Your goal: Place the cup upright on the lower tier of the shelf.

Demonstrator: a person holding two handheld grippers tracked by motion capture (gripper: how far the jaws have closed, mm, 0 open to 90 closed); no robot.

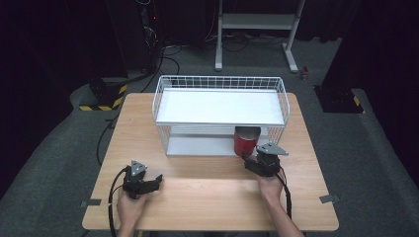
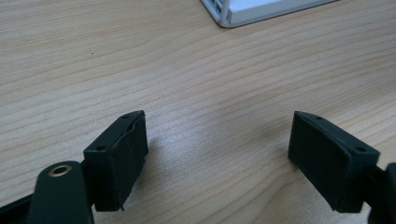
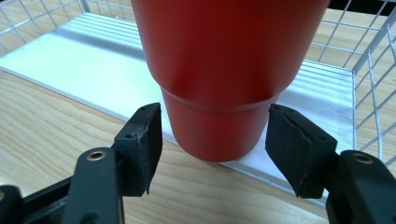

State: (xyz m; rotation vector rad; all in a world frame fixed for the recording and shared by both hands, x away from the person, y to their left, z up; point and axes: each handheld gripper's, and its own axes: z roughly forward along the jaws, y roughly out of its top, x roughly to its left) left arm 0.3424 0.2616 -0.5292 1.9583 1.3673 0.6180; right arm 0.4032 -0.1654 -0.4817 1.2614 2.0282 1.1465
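right hand-held gripper (image 3: 212, 135) jaws apart flanking red cup (image 3: 224, 70)

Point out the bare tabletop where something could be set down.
Bare wood lies between the left claw and right claw, in front of the wire rack. Strips left and right of the rack are free. It is crowded around the red cup.

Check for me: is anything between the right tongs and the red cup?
Nothing visible. The right tongs stand open with a jaw on each side of the red cup base, a small gap on both sides. The cup sits at the front edge of the white wire rack.
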